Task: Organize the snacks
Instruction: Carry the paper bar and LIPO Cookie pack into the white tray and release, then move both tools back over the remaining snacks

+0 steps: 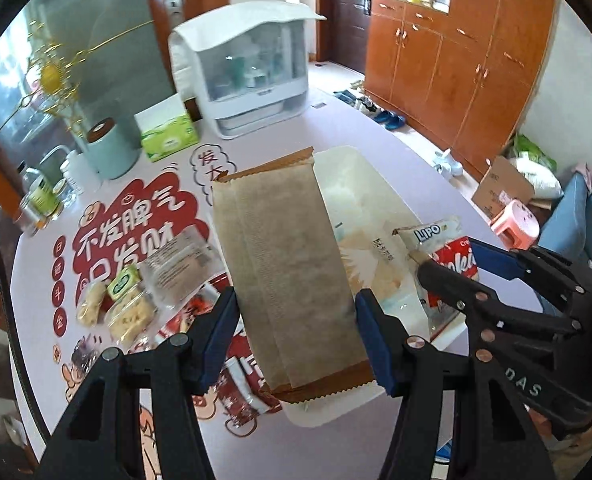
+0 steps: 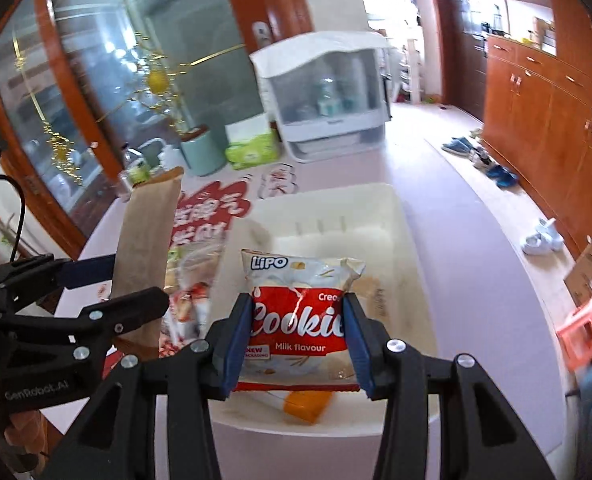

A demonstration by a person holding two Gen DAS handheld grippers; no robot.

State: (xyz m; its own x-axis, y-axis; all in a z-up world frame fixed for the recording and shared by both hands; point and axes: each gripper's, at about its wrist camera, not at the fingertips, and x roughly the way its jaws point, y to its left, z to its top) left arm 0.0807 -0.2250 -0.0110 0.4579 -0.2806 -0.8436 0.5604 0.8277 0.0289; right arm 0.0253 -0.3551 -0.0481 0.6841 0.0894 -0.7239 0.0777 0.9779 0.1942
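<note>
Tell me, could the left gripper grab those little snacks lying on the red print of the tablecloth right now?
Probably not yet. The left gripper is already clamped on a brown packet, so its jaws are full. Nothing covers the small snacks; it would need to drop the packet first.

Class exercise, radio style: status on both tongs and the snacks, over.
Left tongs shut on brown packet. Right tongs shut on Lipo cookie pack. Both above white bin. Nothing in the way, over.
</note>
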